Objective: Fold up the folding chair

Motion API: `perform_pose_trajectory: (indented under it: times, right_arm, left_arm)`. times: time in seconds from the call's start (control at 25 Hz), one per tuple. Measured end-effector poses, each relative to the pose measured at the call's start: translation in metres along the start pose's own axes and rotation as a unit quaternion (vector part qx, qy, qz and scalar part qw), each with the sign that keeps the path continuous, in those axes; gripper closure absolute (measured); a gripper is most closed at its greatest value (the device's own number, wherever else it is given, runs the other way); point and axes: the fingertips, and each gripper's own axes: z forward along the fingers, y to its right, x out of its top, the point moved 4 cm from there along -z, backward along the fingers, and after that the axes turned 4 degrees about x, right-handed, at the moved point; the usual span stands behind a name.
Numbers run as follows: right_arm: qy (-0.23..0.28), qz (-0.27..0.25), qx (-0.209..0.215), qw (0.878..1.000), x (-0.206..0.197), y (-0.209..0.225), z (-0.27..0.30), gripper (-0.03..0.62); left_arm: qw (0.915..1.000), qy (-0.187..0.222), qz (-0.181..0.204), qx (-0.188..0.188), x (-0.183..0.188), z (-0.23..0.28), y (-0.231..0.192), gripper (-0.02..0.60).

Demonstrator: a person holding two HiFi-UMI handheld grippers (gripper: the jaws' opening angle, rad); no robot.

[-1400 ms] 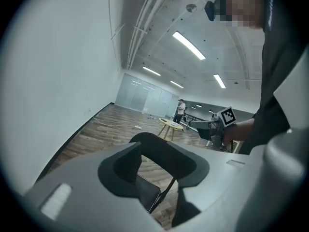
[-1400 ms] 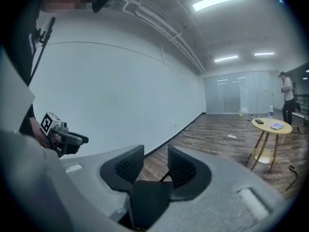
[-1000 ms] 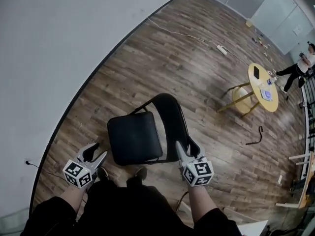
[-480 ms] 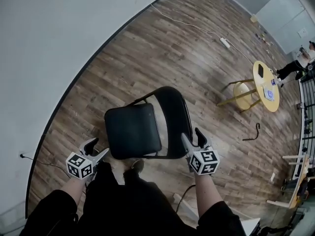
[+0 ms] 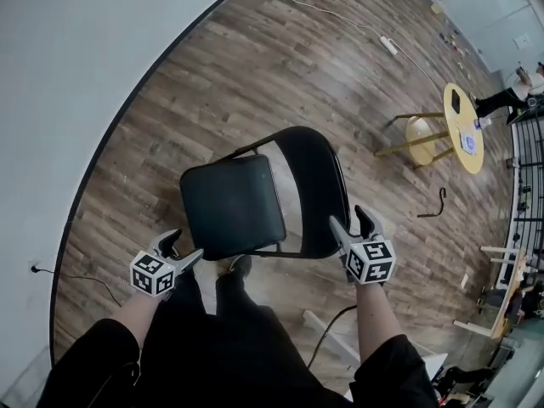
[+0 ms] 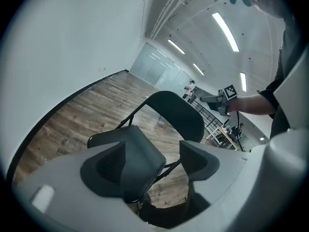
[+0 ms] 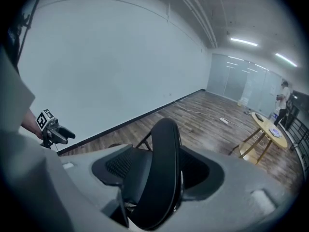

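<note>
Both grippers open at the unfolded chair
The black folding chair [image 5: 231, 206] stands unfolded on the wood floor [image 5: 212, 83]. The left gripper [image 5: 185, 246], its fingers [image 6: 104, 170] just spread, frames the seat's edge ungripped. The right gripper [image 5: 350, 219], fingers [image 7: 120, 166] likewise just opened, straddles the backrest's edge. Square black-and-white markers cover each cube [image 5: 371, 262].

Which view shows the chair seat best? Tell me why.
Head view: the whole seat shows from above, nothing over it. The left gripper view shows it low, foreshortened. In the right gripper view the backrest hides most of it.
</note>
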Motion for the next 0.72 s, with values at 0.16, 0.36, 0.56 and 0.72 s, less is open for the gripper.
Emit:
perform_pose_trajectory:
  times: [0.16, 0.36, 0.56, 0.72]
  right_arm:
    - [-0.028, -0.003, -0.014, 1.000, -0.005, 0.008, 0.005, 0.296]
    - [-0.056, -0.002, -0.022, 0.998, -0.011, 0.015, 0.013, 0.293]
    - [-0.080, -0.003, -0.021, 0.997, -0.020, 0.014, 0.027, 0.292]
    - [-0.103, -0.024, -0.019, 0.994, -0.027, 0.014, 0.037, 0.290]
  left_arm:
    - [0.9996, -0.016, -0.022, 0.000, -0.019, 0.010, -0.021, 0.230]
    - [0.9984, -0.026, -0.049, 0.003, -0.034, 0.021, -0.045, 0.222]
    - [0.9973, -0.027, -0.068, 0.005, -0.045, 0.036, -0.066, 0.216]
    - [0.9960, -0.035, -0.081, 0.010, -0.055, 0.050, -0.080, 0.215]
